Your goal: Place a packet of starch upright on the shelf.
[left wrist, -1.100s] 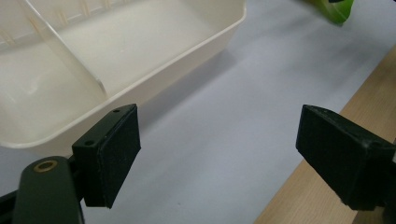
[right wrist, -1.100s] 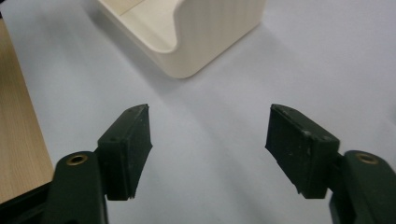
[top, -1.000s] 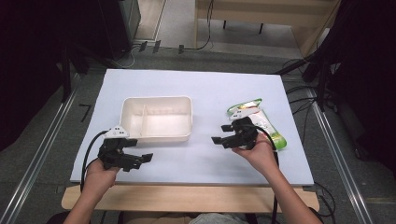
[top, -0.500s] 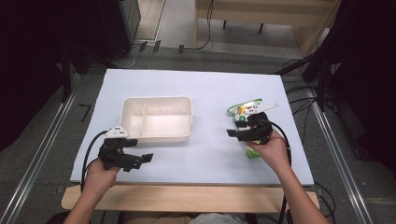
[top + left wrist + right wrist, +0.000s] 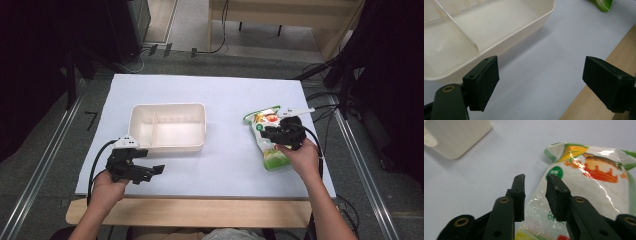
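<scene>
A pale blue sheet (image 5: pixel 220 95) covers most of the table, and its near edge stops short of a strip of bare wooden tabletop (image 5: pixel 200 212) along the bottom of the high view. A cream divided tray (image 5: pixel 168 127) sits left of centre on the sheet, and a green and white snack bag (image 5: pixel 265 135) lies right of centre, well apart from the tray with a broad band of bare sheet between them. The upper half of the sheet is bare as well. The left gripper (image 5: pixel 141 170) sits at the lower left of the high view, just below the tray's near left corner and close to the sheet's near edge, its jaws spread wide with nothing between them. The left gripper view adds the tray's thin inner divider (image 5: pixel 456 28), the tray's rounded near rim running across the upper left, and the wooden edge cutting the lower right corner behind the right-hand jaw. The right gripper (image 5: pixel 274 134) lies over the middle of the bag in the high view. The right gripper view shows its jaws (image 5: pixel 535 192) narrowly parted, above the bag's left edge; whether they touch the bag I cannot tell. That view also catches the tray's corner at its upper left.
</scene>
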